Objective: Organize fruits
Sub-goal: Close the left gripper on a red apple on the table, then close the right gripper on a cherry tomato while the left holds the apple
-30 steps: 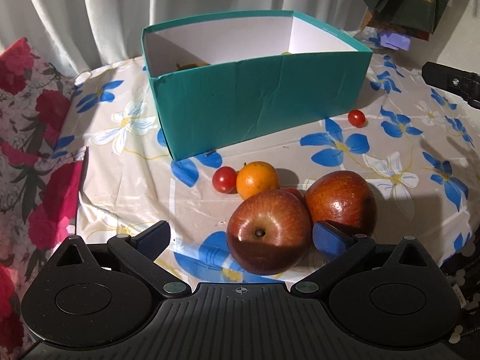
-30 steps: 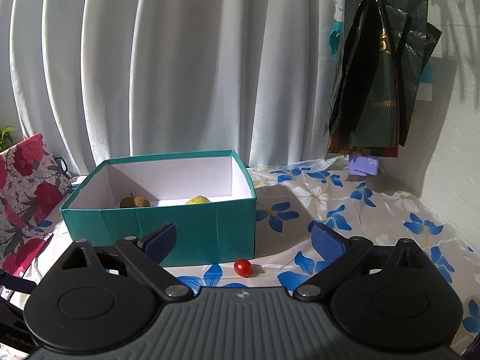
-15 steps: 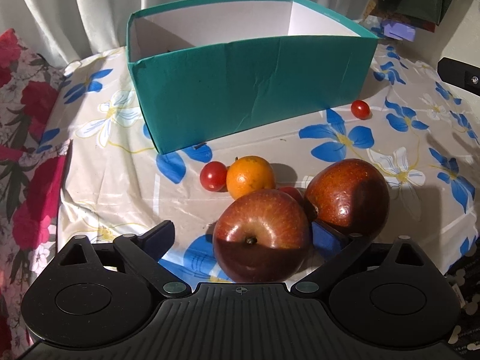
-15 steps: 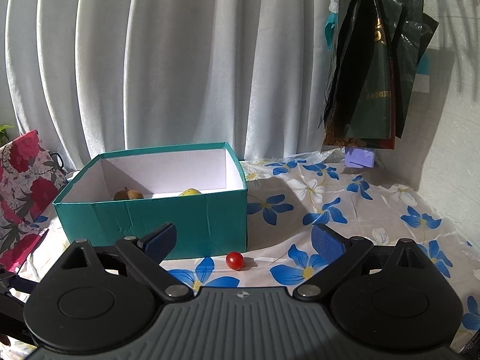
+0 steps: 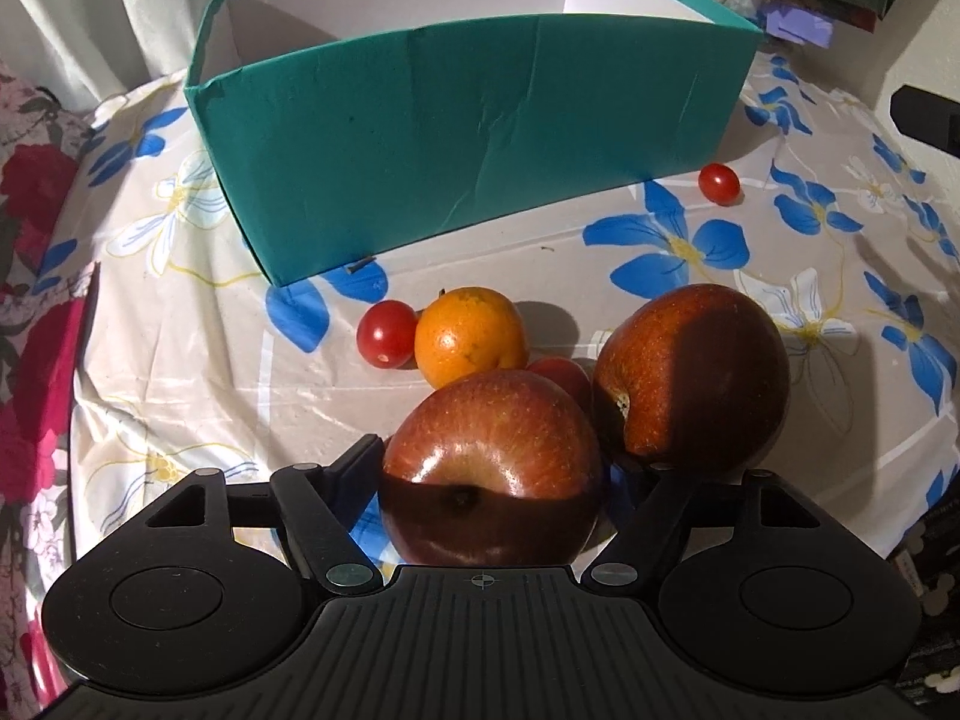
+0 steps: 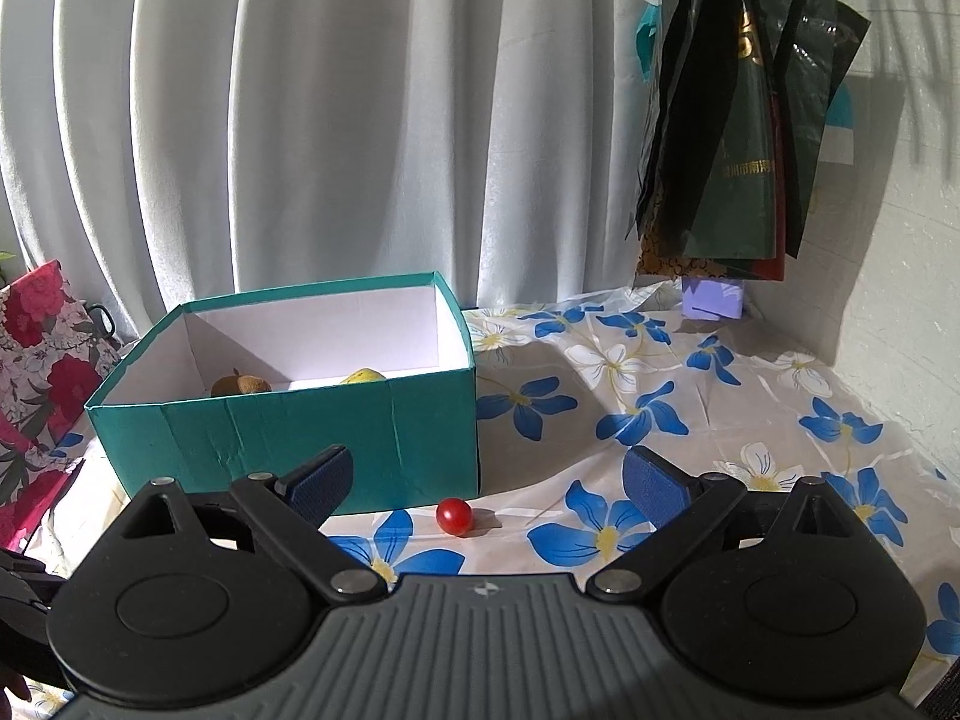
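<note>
In the left wrist view my left gripper [image 5: 489,468] is shut on a red apple [image 5: 489,456], both pads against its sides. A second red apple [image 5: 690,372] stands just right of it. Behind them lie a small orange [image 5: 471,336], a cherry tomato [image 5: 387,333] and a partly hidden red fruit [image 5: 561,375]. Another cherry tomato [image 5: 719,183] lies by the teal box [image 5: 468,126]. My right gripper [image 6: 486,480] is open and empty, above the table in front of the teal box [image 6: 300,438], which holds a brown fruit [image 6: 240,384] and a yellow fruit [image 6: 363,375]. The cherry tomato [image 6: 454,516] lies between its fingers' line of sight.
A floral tablecloth [image 6: 660,420] covers the table. A red flowered cushion [image 5: 30,360] lies at the left edge. White curtains [image 6: 360,120] hang behind the box. Dark bags [image 6: 738,120] hang at the right wall above a small purple box [image 6: 714,297].
My left gripper moved forward and lower, and its fingers closed from open onto the nearer red apple. My right gripper drifted slightly; it stays open.
</note>
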The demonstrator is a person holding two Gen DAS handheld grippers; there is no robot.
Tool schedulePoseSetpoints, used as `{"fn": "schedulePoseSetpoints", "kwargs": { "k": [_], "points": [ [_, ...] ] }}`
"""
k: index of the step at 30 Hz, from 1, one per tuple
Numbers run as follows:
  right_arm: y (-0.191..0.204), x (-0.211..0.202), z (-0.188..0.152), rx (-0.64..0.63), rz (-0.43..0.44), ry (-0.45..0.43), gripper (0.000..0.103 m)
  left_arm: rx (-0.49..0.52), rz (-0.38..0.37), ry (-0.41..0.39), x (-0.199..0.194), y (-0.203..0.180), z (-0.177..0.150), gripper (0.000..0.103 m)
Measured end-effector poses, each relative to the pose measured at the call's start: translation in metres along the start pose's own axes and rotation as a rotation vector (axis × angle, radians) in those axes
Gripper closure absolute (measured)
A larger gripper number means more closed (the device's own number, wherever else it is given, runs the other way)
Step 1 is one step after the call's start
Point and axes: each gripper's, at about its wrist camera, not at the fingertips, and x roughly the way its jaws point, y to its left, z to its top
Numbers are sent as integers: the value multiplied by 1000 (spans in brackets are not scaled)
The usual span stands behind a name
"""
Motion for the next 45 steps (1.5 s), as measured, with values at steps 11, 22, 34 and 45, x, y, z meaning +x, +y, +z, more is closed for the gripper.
{"fn": "schedulePoseSetpoints", "kwargs": {
  "k": [11,22,34,45],
  "points": [
    [-6,7,-2,10,1,15,6,-6,36,9,5,1,3,18],
    [-9,12,-4,23,-1,27,6,-2,21,-3,2,1,4,30],
    [-5,20,-11,-14,-16,61,6,-43,33,-98,-42,12,16,30],
    [9,18,-25,-63,20,112,7,-58,39,-119,-54,22,17,30]
  ]
}}
